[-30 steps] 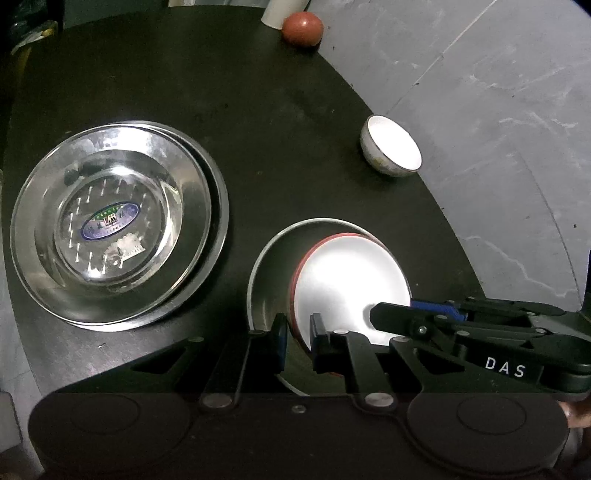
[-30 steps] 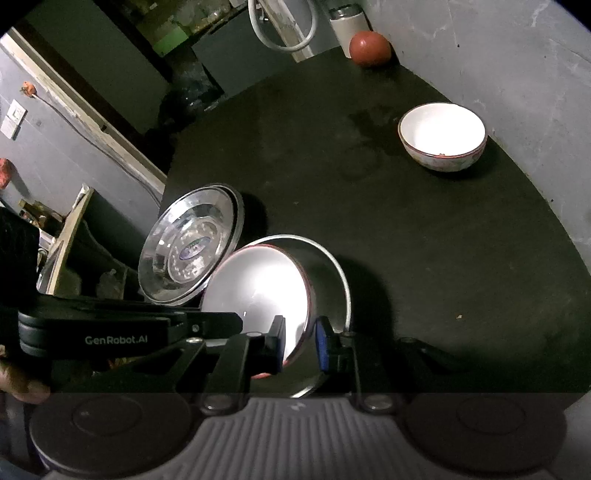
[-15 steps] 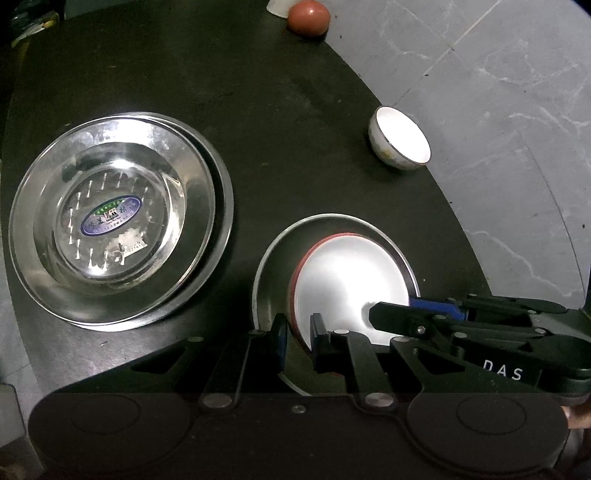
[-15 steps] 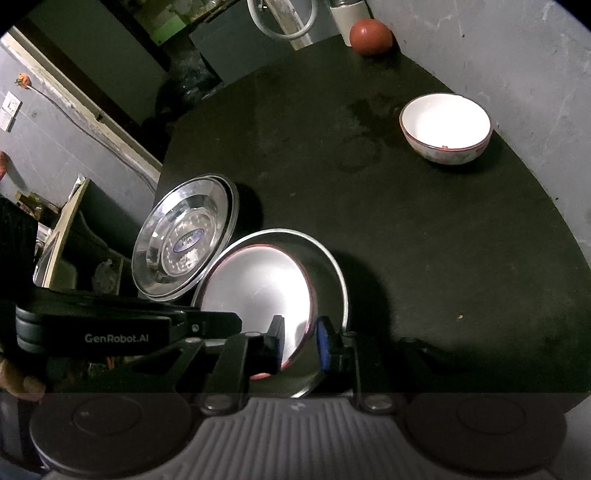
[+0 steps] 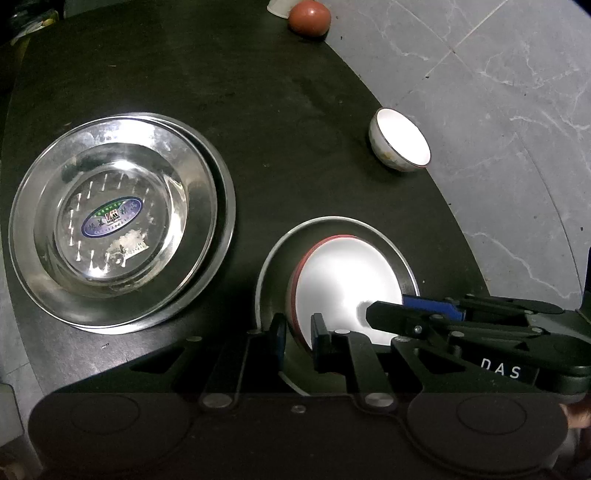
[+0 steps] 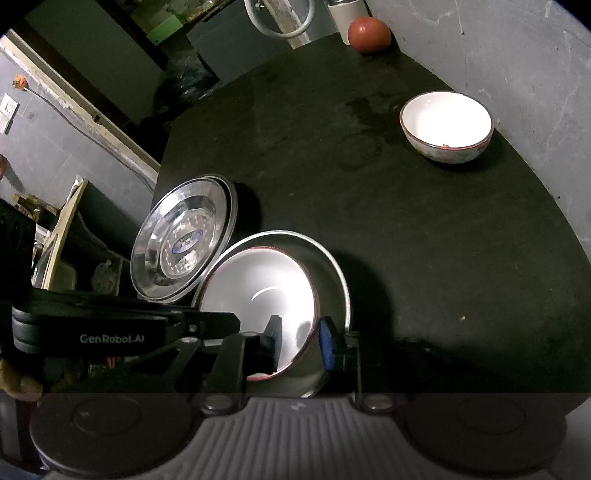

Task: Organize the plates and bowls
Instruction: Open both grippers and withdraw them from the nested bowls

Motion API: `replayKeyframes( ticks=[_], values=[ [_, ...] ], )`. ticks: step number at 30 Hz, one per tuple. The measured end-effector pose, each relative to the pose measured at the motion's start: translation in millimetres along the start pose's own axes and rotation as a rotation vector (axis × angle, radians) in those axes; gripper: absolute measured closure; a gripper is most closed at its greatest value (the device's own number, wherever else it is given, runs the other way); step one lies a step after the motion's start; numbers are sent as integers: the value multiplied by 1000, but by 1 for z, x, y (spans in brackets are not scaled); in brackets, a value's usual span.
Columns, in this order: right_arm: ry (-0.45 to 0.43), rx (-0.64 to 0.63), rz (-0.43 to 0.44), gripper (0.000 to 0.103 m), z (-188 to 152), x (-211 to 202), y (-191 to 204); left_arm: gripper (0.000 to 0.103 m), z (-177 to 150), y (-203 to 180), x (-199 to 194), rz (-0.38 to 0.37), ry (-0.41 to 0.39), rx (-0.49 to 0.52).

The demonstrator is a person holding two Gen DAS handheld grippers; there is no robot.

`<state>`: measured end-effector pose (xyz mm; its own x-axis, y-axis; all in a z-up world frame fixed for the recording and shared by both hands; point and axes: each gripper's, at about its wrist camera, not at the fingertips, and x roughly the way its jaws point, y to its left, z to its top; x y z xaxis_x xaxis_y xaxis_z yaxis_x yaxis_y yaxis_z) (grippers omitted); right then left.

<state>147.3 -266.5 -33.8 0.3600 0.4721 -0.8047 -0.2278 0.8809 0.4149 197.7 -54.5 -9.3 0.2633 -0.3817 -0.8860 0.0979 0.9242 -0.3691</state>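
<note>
While both claws close on opposite sides of the red-rimmed white bowl (image 5: 343,284), the step in hand looks like a two-handed carry of that bowl, which sits tilted inside a steel plate (image 5: 325,227) at the near edge of the dark tabletop (image 5: 258,110); the left claw (image 5: 298,334) stands narrowly open astride the bowl's left rim, one finger inside and one outside, seemingly pinching it; the right claw (image 6: 298,341) straddles the right rim likewise, though whether its pads press the wall I cannot tell for certain; a stack of steel plates (image 5: 114,229) lies to the left, well apart from a second white bowl (image 6: 447,125) near the far right edge; judging by the task, the next move calls for an even lift by both hands, keeping the bowl level, then nesting it with its twin; a red fruit (image 6: 369,35) lies at the back.
</note>
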Motion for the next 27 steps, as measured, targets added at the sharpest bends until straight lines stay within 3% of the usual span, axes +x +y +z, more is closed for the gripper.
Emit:
replayKeyframes(
  ticks=[11, 27],
  values=[
    [-4, 8, 2, 76, 0, 0, -1, 88, 1, 1, -2, -2, -6, -4],
    [-24, 11, 16, 70, 0, -6, -3, 79, 1, -2, -19, 15, -38, 1]
  ],
)
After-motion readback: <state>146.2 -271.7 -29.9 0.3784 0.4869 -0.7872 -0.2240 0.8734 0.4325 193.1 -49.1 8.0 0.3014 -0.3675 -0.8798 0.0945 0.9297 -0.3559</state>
